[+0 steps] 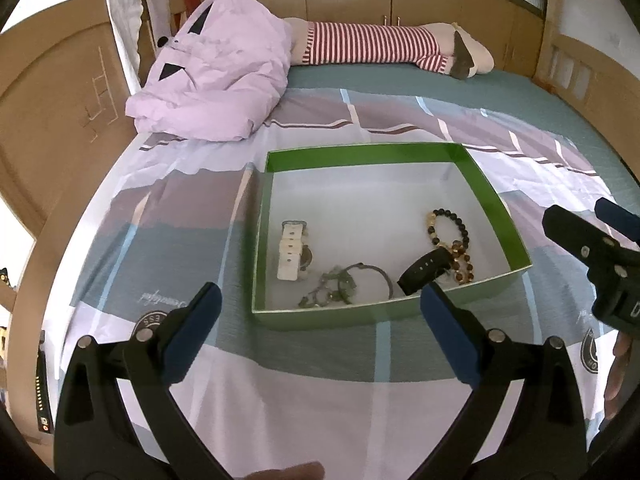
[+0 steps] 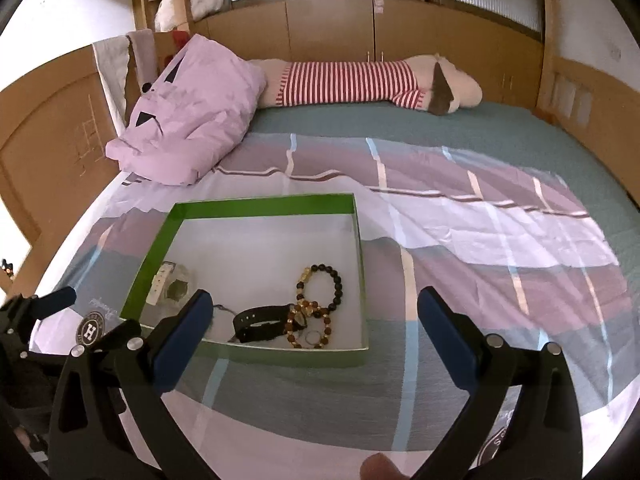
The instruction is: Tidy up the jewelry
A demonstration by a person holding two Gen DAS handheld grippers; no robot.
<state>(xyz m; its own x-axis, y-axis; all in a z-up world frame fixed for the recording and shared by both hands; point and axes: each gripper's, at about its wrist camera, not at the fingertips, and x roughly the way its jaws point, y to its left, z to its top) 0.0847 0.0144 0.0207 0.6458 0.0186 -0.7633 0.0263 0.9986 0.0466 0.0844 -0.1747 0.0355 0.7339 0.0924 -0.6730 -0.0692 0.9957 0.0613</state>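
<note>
A shallow green box [image 1: 362, 154] [image 2: 256, 205] with a white floor lies on the bedspread. Inside it are a white-strapped watch [image 1: 291, 252] [image 2: 162, 283], a dull green chain necklace [image 1: 334, 286], a thin grey bangle [image 1: 376, 274], a black watch [image 1: 424, 270] [image 2: 260, 322], a black-and-gold bead bracelet [image 1: 450, 226] [image 2: 322, 286] and a brown bead bracelet [image 1: 462, 266] [image 2: 310, 330]. My left gripper [image 1: 320, 320] is open just short of the box's near wall, holding nothing. My right gripper [image 2: 314, 328] is open at the box's near right corner, also holding nothing; it shows at the right edge of the left wrist view [image 1: 600, 240].
The bed has a checked lilac, grey and white bedspread [image 1: 320, 380] [image 2: 500, 240]. A crumpled lilac duvet [image 1: 216, 76] [image 2: 192, 112] and a long plush toy in a red-striped shirt [image 1: 380, 46] [image 2: 360, 80] lie at the far side. Wooden bed boards surround the mattress.
</note>
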